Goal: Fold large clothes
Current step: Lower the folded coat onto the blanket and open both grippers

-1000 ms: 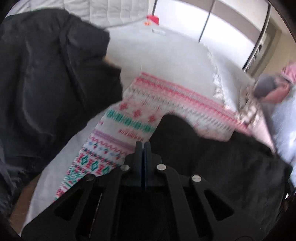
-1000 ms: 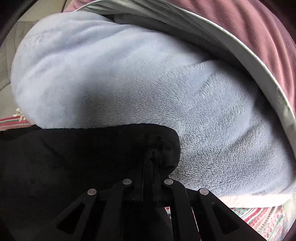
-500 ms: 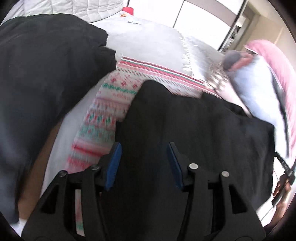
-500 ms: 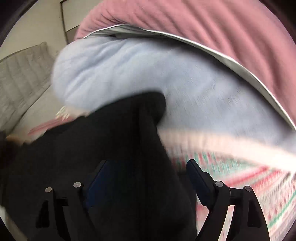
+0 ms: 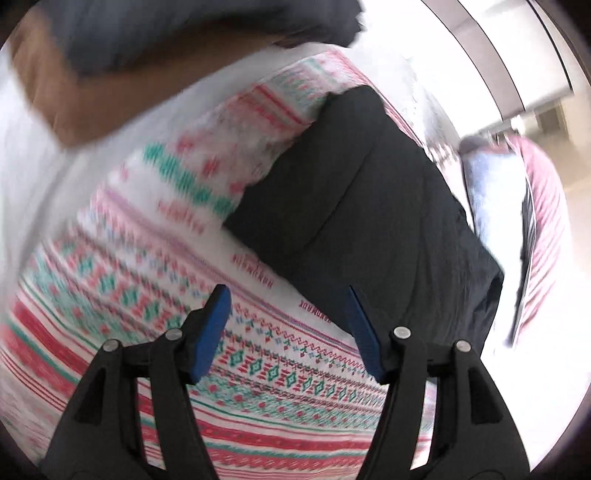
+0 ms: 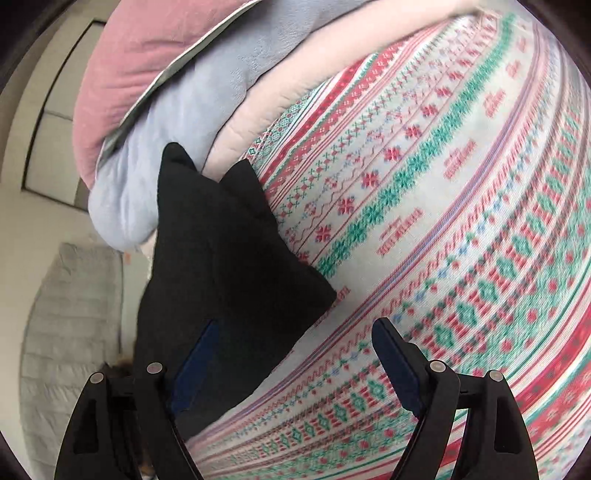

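Your left gripper is spread wide, its blue pads apart and holding nothing, hovering above the patterned blanket. The black garment lies just ahead of it, flat on that blanket, with one seam running along its length and its near edge just beyond the right-hand pad. Much of this view is blurred.

Your right gripper is also spread, nothing pinched between the pads. From this side the black garment shows as a folded dark slab with pointed corners; it passes in front of the left pad, while the other pad stands apart over the bare blanket.

The surface is soft: a white cover printed with bands of red, pink and teal knit-style motifs. Against its far edge rests a pile of bedding, a pale blue fleece under a pink quilt with a grey trim, and a pale pink padded edge touching the blanket. The black garment's upper corner touches the blue fleece.

In the left view another dark garment is heaped at the top, beside something brown too blurred to name. A grey quilted panel and cream walls with dark-framed panels show on the right view's edge, and bright white panels with dark frames close off the room in the left view
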Tool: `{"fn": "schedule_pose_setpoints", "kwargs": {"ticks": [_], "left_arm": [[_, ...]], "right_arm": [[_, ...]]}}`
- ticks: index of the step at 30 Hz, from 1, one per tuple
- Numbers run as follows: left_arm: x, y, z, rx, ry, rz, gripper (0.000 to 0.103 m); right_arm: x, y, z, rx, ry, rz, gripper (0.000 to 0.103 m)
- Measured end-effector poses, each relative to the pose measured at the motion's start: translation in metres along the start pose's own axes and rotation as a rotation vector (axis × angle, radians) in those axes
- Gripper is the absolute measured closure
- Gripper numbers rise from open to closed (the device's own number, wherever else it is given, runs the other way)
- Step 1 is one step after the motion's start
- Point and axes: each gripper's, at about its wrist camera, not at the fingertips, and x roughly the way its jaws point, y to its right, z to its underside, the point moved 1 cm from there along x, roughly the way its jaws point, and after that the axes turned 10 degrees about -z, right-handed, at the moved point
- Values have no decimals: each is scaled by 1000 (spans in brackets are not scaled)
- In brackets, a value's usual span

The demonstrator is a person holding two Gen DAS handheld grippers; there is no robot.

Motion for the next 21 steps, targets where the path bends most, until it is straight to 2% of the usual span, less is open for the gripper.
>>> {"fn": "schedule_pose_setpoints", "kwargs": {"ticks": [2,5,7,9,10,12,14,15,16,19,21], "left_arm": [[19,2,1,-34,-15,40,38],[35,9,-5,-73,25,124,38],[37,14,-9,-46,63,117,36],[45,17,-12,-67,59,126,30],[50,15,-14,-97,70,153,29],[54,15,-17,-127,91,175,29],[52,17,-17,-159,127,181,42],[50,21,-18,-143,152,160,59],[46,26,-17,-108,177,137,70],[30,35,-16,-78,217,149,81],[11,28,-15,-98,226,181,83]], "right_arm": [[23,-6,8,-28,-64,-86,18],[59,-13,9,-43,-76,-85,22],[65,-16,3,-59,-65,-51,25],[78,-16,-4,-44,-39,-50,31],[84,-18,-5,-35,-24,-48,37],[91,-22,-8,-43,-20,-45,71],[92,-33,-6,-78,-1,-38,81],[95,-43,-7,-108,8,-31,83],[94,-53,-8,-133,19,-30,84],[71,-77,-7,-151,61,-85,86],[54,-89,-2,-157,80,-96,87]]}}
